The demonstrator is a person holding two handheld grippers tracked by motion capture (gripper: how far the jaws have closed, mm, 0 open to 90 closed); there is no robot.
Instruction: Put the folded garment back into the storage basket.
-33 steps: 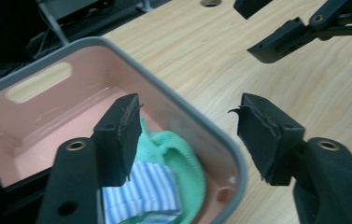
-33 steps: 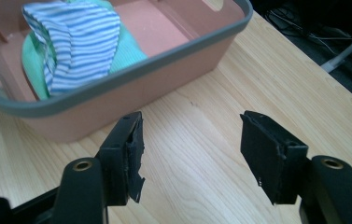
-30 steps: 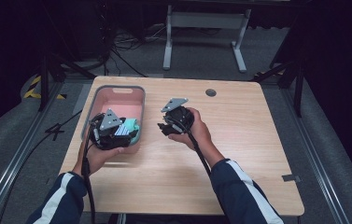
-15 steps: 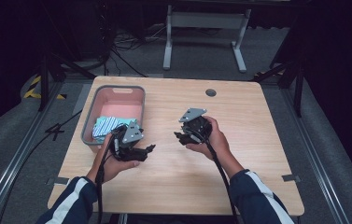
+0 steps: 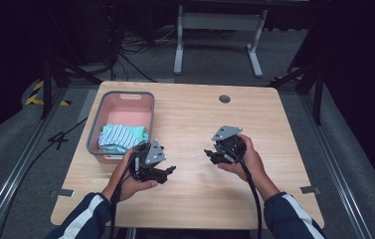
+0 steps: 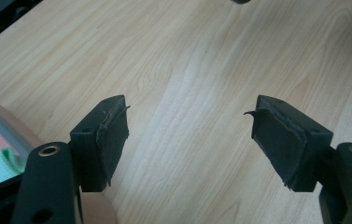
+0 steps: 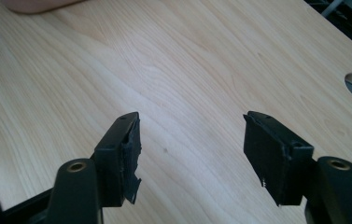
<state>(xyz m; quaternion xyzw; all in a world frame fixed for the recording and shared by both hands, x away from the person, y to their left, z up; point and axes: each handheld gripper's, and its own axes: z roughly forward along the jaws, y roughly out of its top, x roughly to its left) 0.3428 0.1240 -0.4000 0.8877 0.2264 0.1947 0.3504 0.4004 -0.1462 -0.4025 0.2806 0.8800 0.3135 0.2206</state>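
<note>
Two claws hang over the bare tabletop (image 5: pixel 195 119), both gaping with nothing between their jaws. The left claw (image 5: pixel 167 172) sits just beside the near right corner of the bin (image 5: pixel 125 95); its jaws have just been opening. The right claw (image 5: pixel 210 155) is well apart from the bin, to its right. Folded cloth (image 5: pixel 120 137) (striped, perhaps several pieces) lies inside the bin's near end.

Prob. lab: floor rails (image 5: pixel 11 189), dark drapes.
</note>
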